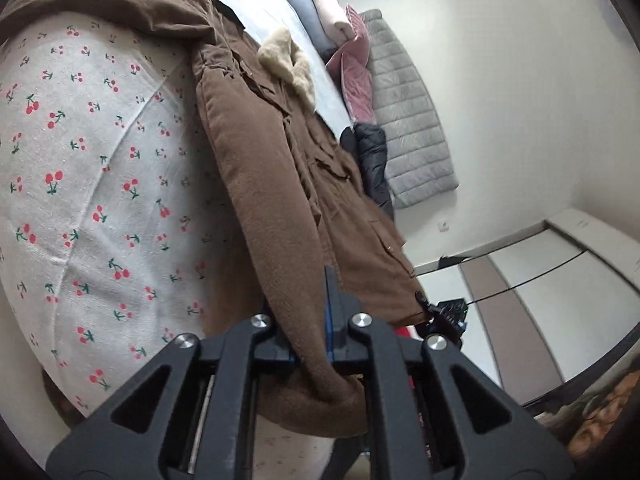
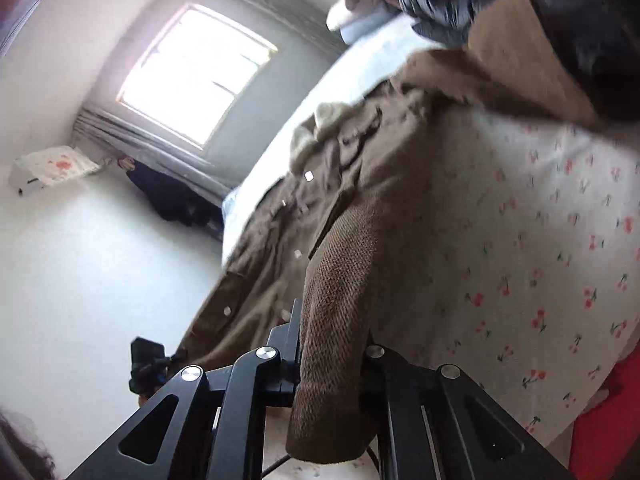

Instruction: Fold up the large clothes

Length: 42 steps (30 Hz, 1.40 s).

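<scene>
Left tongs (image 1: 310, 320), nearest the left wrist camera, were closed on a thick fold of the brown coat (image 1: 280, 168), the cloth bunched between the two fingers and hanging below them. Right tongs (image 2: 332, 344), nearest the right wrist camera, were likewise clamped on a coarse-woven brown edge of the same brown coat (image 2: 328, 208), which filled the gap between the fingers. Between the two grips the coat lay stretched along the bed, resting on a white sheet printed with red cherries (image 1: 80, 184), its front with pale snap buttons (image 2: 308, 176) turned up. At the far end of the coat sat a cream fleece collar (image 1: 286, 62). Beyond the collar, other garments were piled near the wall: a black puffer jacket (image 1: 372, 156) touching the coat's edge, a pink quilted garment (image 1: 354, 76), and a grey quilted piece (image 1: 408, 120) against the white wall. In the right wrist view a bright window (image 2: 196, 72) stood over the white floor (image 2: 80, 264), and motion blur softened much of that view
</scene>
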{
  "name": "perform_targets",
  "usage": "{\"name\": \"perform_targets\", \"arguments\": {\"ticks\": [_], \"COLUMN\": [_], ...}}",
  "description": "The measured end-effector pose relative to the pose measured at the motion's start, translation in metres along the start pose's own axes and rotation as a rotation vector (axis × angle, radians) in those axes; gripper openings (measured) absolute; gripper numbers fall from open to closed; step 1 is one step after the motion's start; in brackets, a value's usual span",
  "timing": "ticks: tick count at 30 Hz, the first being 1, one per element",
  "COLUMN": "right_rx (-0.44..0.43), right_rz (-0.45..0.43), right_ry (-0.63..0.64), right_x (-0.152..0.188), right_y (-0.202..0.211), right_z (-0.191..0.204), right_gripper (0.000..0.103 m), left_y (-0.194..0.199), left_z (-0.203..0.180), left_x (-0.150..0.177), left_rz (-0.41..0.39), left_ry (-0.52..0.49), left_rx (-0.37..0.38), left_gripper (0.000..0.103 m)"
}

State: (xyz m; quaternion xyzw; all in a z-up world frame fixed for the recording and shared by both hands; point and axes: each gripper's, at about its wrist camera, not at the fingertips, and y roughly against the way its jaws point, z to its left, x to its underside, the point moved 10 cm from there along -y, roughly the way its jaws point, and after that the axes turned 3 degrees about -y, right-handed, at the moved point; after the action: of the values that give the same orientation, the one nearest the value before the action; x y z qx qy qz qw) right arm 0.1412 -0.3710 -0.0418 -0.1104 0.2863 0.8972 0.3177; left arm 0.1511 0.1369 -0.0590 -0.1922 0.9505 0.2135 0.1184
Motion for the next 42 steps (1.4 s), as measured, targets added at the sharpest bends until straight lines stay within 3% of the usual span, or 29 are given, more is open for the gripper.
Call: {"name": "perform_targets", "arguments": {"ticks": [2, 3, 5, 6, 7, 10, 12, 14, 17, 19, 22, 26, 29, 30, 32, 34, 37, 42], "right_rx": [0.029, 0.06, 0.103, 0.168, 0.308, 0.639, 0.616, 0.565, 0.574, 0.553, 0.518, 0.483, 0.557, 0.574, 0.527, 0.558, 0.621, 0.622], "right_rz": [-0.039, -0.043, 0.006, 0.06, 0.113, 0.215, 0.169, 0.107, 0.047, 0.047, 0.084, 0.151, 0.198, 0.216, 0.17, 0.2, 0.262, 0.135], "right_ry": [0.003, -0.002, -0.038, -0.04, -0.029, -0.009, -0.05, -0.064, 0.021, 0.068, 0.13, 0.175, 0.181, 0.175, 0.223, 0.258, 0.265, 0.24], "right_x": [-0.014, -0.016, -0.008, 0.002, 0.017, 0.044, 0.043, 0.032, 0.009, -0.003, -0.007, -0.003, 0.011, 0.017, 0.022, 0.031, 0.036, -0.005], "right_y": [0.017, 0.022, 0.017, 0.01, 0.0, -0.007, -0.001, 0.006, 0.001, -0.011, -0.044, -0.098, -0.106, -0.109, -0.1, -0.095, -0.089, -0.063], "right_z": [-0.002, -0.009, -0.035, -0.056, -0.083, -0.143, -0.147, -0.132, -0.103, -0.088, -0.064, -0.054, -0.084, -0.097, -0.099, -0.097, -0.094, -0.081], "right_gripper": [0.011, 0.011, 0.011, 0.012, 0.016, 0.027, 0.035, 0.042, 0.059, 0.062, 0.064, 0.068, 0.07, 0.07, 0.07, 0.07, 0.071, 0.071], "left_y": [0.009, 0.01, -0.002, -0.009, -0.01, 0.001, 0.02, 0.031, 0.025, 0.011, -0.028, -0.08, -0.098, -0.096, -0.086, -0.075, -0.054, -0.04], "left_z": [0.006, 0.017, 0.054, 0.078, 0.098, 0.102, 0.098, 0.084, 0.05, 0.031, 0.019, 0.034, 0.075, 0.079, 0.073, 0.069, 0.063, 0.047], "left_x": [0.003, 0.009, 0.034, 0.051, 0.064, 0.062, 0.045, 0.021, -0.005, -0.015, -0.021, -0.012, 0.012, 0.018, 0.025, 0.031, 0.027, 0.005], "left_rz": [0.007, 0.033, 0.135, 0.211, 0.258, 0.196, 0.116, 0.026, -0.067, -0.107, -0.094, 0.003, 0.143, 0.154, 0.184, 0.217, 0.195, 0.111], "left_ry": [0.05, 0.045, 0.019, 0.01, 0.014, 0.085, 0.058, -0.042, -0.171, -0.251, -0.377, -0.51, -0.488, -0.492, -0.528, -0.529, -0.466, -0.368], "left_rx": [-0.014, -0.073, -0.262, -0.375, -0.476, -0.416, -0.514, -0.605, -0.622, -0.601, -0.606, -0.678, -0.739, -0.719, -0.695, -0.673, -0.638, -0.676], "left_gripper": [0.011, 0.011, 0.021, 0.022, 0.028, 0.038, 0.05, 0.058, 0.072, 0.08, 0.082, 0.083, 0.083, 0.083, 0.083, 0.083, 0.083, 0.083]}}
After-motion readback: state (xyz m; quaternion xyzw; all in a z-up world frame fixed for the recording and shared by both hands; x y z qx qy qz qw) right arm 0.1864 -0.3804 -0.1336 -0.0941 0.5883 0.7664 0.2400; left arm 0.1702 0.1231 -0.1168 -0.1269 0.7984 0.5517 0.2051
